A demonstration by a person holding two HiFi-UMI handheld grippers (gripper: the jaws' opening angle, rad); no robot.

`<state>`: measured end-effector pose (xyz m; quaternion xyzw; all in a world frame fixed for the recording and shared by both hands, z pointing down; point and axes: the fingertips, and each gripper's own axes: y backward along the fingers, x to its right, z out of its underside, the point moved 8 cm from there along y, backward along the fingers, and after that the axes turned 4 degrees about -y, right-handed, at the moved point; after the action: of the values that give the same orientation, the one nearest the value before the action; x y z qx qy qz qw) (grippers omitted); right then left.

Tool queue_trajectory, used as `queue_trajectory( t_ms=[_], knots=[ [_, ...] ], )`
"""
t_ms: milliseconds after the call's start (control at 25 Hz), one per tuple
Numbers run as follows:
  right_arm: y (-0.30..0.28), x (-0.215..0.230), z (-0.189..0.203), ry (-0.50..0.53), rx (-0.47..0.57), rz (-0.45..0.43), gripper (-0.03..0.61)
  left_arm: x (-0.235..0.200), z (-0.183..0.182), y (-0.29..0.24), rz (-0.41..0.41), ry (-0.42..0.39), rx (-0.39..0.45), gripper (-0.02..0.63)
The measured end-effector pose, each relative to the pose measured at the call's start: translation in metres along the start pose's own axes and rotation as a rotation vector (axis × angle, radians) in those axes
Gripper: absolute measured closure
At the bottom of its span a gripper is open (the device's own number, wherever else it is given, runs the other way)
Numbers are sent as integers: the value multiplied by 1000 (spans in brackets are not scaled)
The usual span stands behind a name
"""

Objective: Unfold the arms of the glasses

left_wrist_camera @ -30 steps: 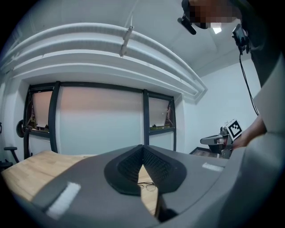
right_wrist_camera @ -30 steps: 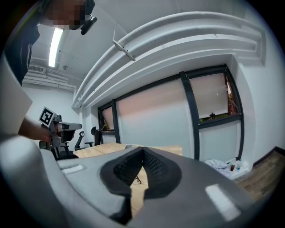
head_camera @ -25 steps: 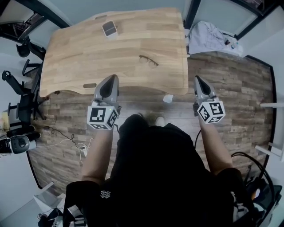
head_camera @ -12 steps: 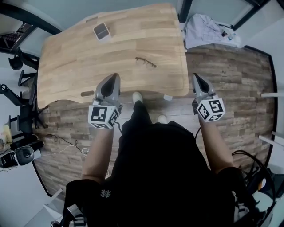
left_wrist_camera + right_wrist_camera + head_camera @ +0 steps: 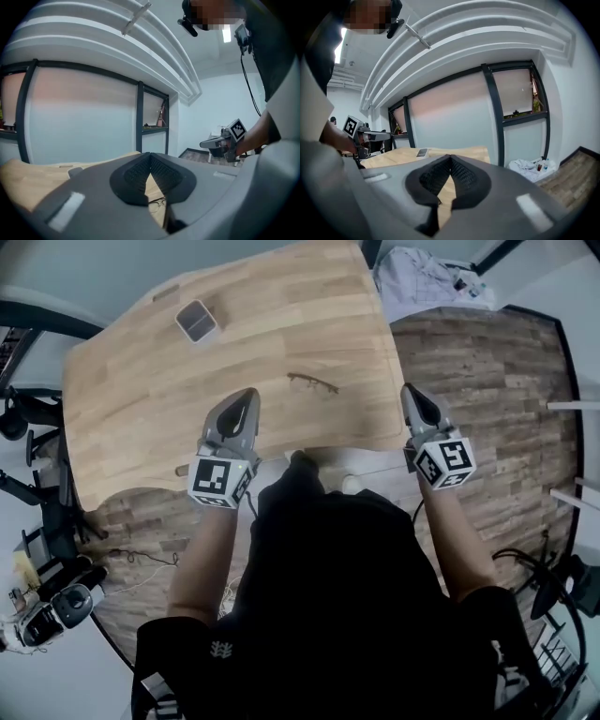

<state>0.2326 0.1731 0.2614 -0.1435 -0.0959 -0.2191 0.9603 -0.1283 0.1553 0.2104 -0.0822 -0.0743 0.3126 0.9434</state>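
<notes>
The glasses [image 5: 312,382] are thin and dark-framed and lie folded on the wooden table [image 5: 141,399], right of its middle. My left gripper [image 5: 246,396] is shut and empty over the table's near edge, to the left of the glasses and short of them. In the left gripper view the glasses [image 5: 157,203] show just under the closed left gripper [image 5: 150,154]. My right gripper [image 5: 409,390] hangs beyond the table's right edge over the floor. Its pads meet at the tip of the right gripper [image 5: 450,157] with nothing between them.
A small grey box [image 5: 196,321] sits at the table's far left; it also shows as the grey box [image 5: 422,152] in the right gripper view. A white bundle of cloth [image 5: 422,277] lies on the floor past the far right corner. Office chairs [image 5: 28,418] stand left of the table.
The person has stepped closer to the table. Both grippers have moved forward, and the left one now reaches over the table's near edge. Both stay shut.
</notes>
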Motion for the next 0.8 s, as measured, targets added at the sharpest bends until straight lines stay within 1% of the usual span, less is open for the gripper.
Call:
queue_trajectory(
  t_ms=[160, 360, 480, 560, 680, 800],
  knots=[
    [-36, -17, -7, 1, -3, 42, 581, -30, 6, -22, 87, -31, 2, 612],
    [-75, -39, -15, 26, 0, 85, 581, -63, 19, -47, 193, -36, 10, 611],
    [-92, -46, -12, 17, -10, 126, 580, -81, 30, -61, 234, -23, 17, 600],
    [-100, -51, -8, 8, -20, 149, 580, -91, 39, -67, 256, -3, 7, 588],
    [-108, -53, -6, 1, -25, 174, 581, -93, 45, -77, 289, 6, -2, 578],
    [-111, -49, -3, 20, -34, 180, 580, -81, 50, -87, 335, 2, 8, 570]
  ],
)
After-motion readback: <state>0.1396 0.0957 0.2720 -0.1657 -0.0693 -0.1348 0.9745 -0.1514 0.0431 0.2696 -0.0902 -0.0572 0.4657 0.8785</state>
